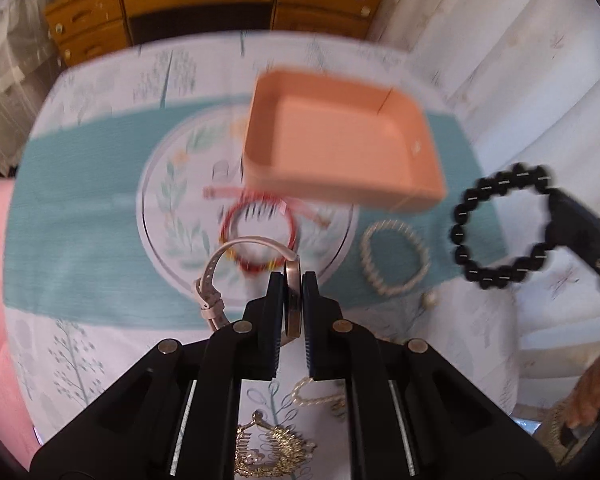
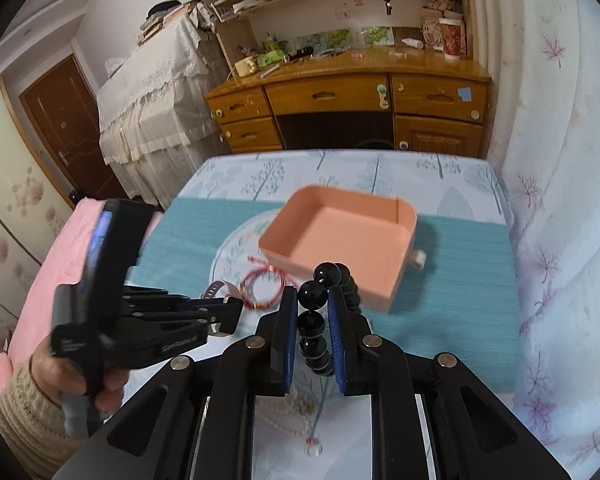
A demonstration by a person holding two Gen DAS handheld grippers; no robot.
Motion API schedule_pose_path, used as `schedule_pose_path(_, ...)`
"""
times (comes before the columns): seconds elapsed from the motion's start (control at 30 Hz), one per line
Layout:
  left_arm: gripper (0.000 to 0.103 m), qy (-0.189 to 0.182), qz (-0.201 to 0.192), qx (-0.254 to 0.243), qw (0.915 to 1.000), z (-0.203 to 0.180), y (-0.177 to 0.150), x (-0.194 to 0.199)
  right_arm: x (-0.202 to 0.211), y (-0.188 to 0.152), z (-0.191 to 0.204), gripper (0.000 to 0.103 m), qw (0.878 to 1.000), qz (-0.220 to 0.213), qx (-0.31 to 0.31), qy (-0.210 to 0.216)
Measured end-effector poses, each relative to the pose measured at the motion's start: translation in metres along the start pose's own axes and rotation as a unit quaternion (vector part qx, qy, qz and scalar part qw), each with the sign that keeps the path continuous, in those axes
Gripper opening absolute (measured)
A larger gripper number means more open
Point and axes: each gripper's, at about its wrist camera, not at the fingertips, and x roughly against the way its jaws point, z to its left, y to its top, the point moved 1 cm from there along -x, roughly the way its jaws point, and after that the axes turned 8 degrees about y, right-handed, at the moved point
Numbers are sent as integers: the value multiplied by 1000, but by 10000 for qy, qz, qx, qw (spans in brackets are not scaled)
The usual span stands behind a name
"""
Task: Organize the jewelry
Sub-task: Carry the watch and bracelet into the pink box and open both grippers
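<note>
Two pieces held aloft, neither yet in the tray

A watch (image 1: 288, 304) is clenched by its case edge in the left gripper (image 1: 291, 280), its pale strap (image 1: 220, 276) looping free; a black bead bracelet (image 2: 314, 320) is pinched by a bead or two in the right gripper (image 2: 313, 300) (a rounded, slippery hold). Both hang short of the empty peach tray (image 2: 384, 300) on the cloth-covered surface. A slip is judged likely, and the red bangle (image 1: 260, 236) or pearl bracelet (image 1: 394, 258) below could be struck.
</note>
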Motion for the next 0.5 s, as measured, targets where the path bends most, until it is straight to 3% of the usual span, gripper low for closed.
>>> schedule_pose_path(0.27,7,-211,-692,19,9974,-27,66,40,-32,49,-29,15,9990,-236,-330,-192)
schedule_pose_path(0.5,7,-169,-606,100,9980,-41,103,-6,-98,54,-76,16,9955,80,-883,-335)
